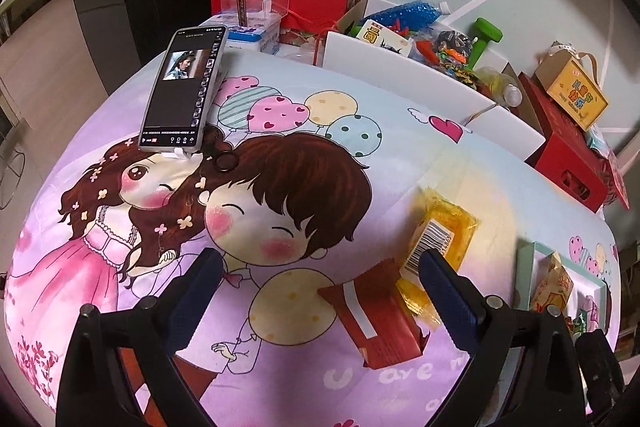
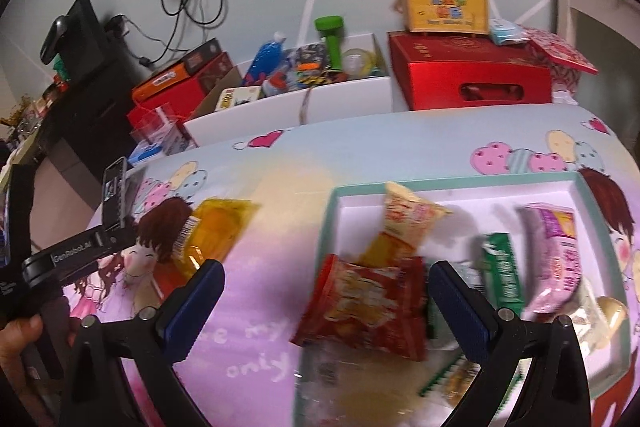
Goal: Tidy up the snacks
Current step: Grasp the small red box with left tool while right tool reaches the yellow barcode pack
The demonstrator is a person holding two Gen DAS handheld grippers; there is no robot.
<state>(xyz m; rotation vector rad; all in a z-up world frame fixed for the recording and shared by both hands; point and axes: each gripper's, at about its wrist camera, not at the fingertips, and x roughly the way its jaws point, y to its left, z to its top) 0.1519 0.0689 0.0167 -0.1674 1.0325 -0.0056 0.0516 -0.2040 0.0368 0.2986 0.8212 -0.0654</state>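
Observation:
My left gripper (image 1: pixel 320 291) hangs open low over the cartoon-print cloth. A red packet (image 1: pixel 376 319) lies flat between its fingers, touching neither. A yellow packet (image 1: pixel 440 239) with a barcode lies just beyond the right finger. My right gripper (image 2: pixel 328 307) is open too, above the left edge of the teal-rimmed tray (image 2: pixel 440 181). A blurred red snack bag (image 2: pixel 368 303) sits between its fingers, straddling the tray's rim. Inside the tray are a yellow-and-white bag (image 2: pixel 404 219), a green packet (image 2: pixel 502 275) and a pink packet (image 2: pixel 556 255). The yellow packet (image 2: pixel 216 231) lies left of the tray.
A phone (image 1: pixel 184 87) stands propped on the cloth at the far left. Behind the table are a white box of toys (image 1: pixel 432 51), red boxes (image 2: pixel 468 75) and a small yellow carry box (image 2: pixel 444 7). A hand (image 2: pixel 20 331) holds the left gripper's handle.

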